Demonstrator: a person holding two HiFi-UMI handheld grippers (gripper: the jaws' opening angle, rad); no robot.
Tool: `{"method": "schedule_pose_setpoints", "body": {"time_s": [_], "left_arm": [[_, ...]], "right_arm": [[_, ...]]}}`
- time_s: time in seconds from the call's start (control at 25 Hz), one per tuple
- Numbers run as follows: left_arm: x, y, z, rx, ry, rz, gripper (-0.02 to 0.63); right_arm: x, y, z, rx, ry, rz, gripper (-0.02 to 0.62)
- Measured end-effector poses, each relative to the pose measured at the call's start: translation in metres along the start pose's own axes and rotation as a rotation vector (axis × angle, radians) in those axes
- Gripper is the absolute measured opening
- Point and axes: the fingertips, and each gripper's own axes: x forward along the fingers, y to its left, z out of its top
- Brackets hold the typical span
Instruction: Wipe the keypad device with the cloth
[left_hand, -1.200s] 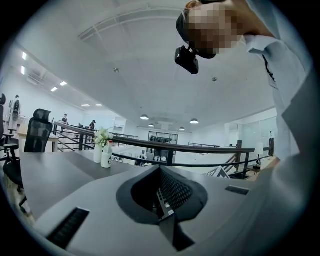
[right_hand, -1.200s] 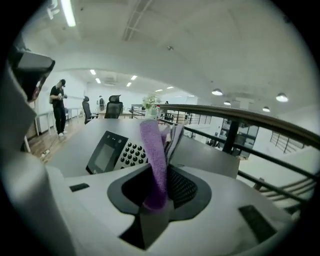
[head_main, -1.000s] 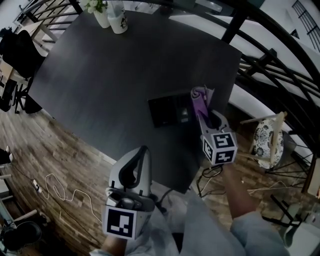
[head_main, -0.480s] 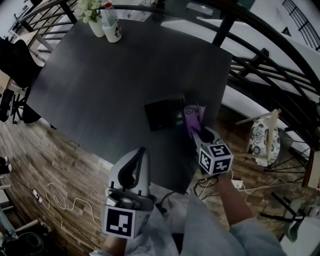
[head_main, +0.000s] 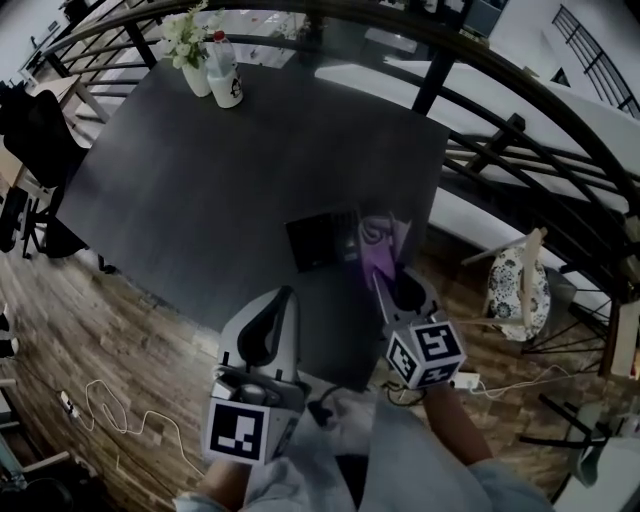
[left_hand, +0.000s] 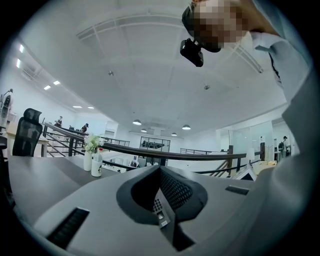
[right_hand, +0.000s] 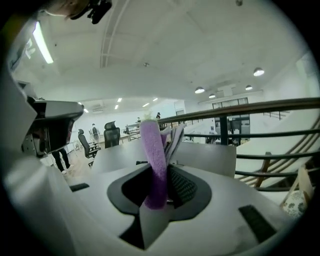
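- We see the keypad device (head_main: 318, 240), dark and flat, lying on the dark tabletop (head_main: 230, 170) close to the tabletop's near right corner.
- The purple cloth (head_main: 378, 243) sits at the keypad device's right end and overlaps that end in the head view. We cannot tell whether it presses on the device.
- The right gripper (head_main: 380, 275) reaches in from the near side of the keypad device. In the right gripper view its jaws are clamped on the cloth, which stands up out of them as a folded purple strip.
- The left gripper (head_main: 284, 298) hangs nearer to us than the keypad device and to its left, at the tabletop's near edge and apart from the device.
- In the left gripper view we see its jaws drawn together to a narrow slit, gripping nothing. A sliver of small keys shows through that slit.
- Far beyond the keypad device, at the tabletop's far left corner, a white vase (head_main: 197, 75) of flowers and a bottle (head_main: 226, 80) stand side by side.
- To the right of the keypad device, off the tabletop, a dark railing (head_main: 480, 130) runs past, and a chair (head_main: 515, 280) with a patterned seat stands on the wooden floor (head_main: 120, 330).
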Motion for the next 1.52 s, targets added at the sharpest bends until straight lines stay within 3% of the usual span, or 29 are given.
{"method": "schedule_pose_setpoints", "body": {"time_s": [0.2,0.6,1.16,1.52], "left_arm": [[-0.002,0.0,0.017,0.027,-0.043,-0.005,0.012],[-0.007,0.006,0.042,0.069,-0.101,0.006,0.012],[-0.007,0.011,0.051,0.075,-0.113,-0.002,0.012],[-0.002,0.016,0.054,0.062,-0.138,0.011,0.012]], "right_arm": [[-0.023,0.019,0.045,-0.094,-0.125,-0.007,0.098],[-0.05,0.044,0.1,-0.124,-0.258,-0.014,0.098],[-0.064,0.031,0.114,-0.081,-0.332,-0.077,0.098],[-0.069,0.039,0.12,-0.133,-0.348,-0.058,0.097]]}}
